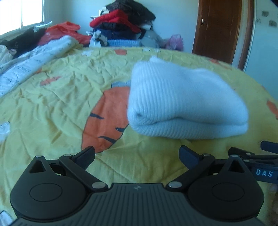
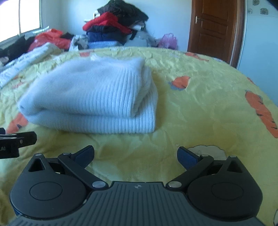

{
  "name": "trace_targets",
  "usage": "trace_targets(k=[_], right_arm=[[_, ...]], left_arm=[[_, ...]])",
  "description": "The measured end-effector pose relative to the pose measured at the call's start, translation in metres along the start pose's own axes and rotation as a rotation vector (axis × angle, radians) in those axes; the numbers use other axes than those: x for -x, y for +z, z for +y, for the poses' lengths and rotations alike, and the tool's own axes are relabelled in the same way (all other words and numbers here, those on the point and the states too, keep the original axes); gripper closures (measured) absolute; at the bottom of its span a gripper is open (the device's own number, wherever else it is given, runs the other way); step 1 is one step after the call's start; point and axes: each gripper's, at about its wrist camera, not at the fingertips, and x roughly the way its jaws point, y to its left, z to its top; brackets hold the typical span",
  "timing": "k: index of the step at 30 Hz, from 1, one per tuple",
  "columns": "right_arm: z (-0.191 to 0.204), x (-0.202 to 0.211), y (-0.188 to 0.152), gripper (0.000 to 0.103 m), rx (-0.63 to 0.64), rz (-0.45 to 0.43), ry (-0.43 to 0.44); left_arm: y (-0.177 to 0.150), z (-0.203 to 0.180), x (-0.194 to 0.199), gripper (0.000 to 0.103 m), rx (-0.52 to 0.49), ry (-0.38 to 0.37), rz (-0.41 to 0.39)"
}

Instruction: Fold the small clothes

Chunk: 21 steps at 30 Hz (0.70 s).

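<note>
A pale blue ribbed knit garment (image 1: 184, 102) lies folded in a thick bundle on the yellow carrot-print bedspread (image 1: 57, 97). In the left wrist view it is ahead and to the right of my left gripper (image 1: 137, 154), which is open and empty, a short way back from it. In the right wrist view the same bundle (image 2: 93, 97) lies ahead and to the left of my right gripper (image 2: 135, 154), also open and empty. Each gripper's body shows at the edge of the other's view, the right gripper (image 1: 267, 156) and the left gripper (image 2: 15, 140).
A tall pile of red, black and dark blue clothes (image 2: 114, 26) stands beyond the bed's far edge. A white printed quilt (image 1: 29, 62) and an orange bag (image 1: 64, 31) lie far left. A brown door (image 2: 213, 27) is far right. A window (image 1: 20, 12) is left.
</note>
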Motion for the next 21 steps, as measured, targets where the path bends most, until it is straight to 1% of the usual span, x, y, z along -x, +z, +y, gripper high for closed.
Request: trace_targets(k=[2,4,7,11,15,21], right_arm=[[0.0,0.009,0.001,0.0,-0.003,-0.016,0.003],[0.0,0.017,0.003,0.0,-0.013,-0.031,0.008],[0.0,0.023,0.004,0.0,-0.016,-0.034,0.019],[0.001,0.024,0.004,0.0,0.004,-0.035,0.009],[-0.003,0.023,0.004,0.0,-0.02,-0.023,0.015],[-0.003,0.023,0.005,0.0,-0.023,-0.025,0.014]], left_arm=[[0.001,0.0,0.014,0.0,0.009,-0.005,-0.023],[0.004,0.001,0.025,0.0,0.022,-0.035,-0.033],[0.007,-0.003,0.033,0.0,0.012,-0.043,-0.044],[0.01,-0.006,0.034,0.0,0.004,-0.051,-0.037],[0.009,-0.006,0.031,0.0,0.008,-0.059,-0.018],[0.009,-0.008,0.031,0.0,-0.001,-0.065,-0.014]])
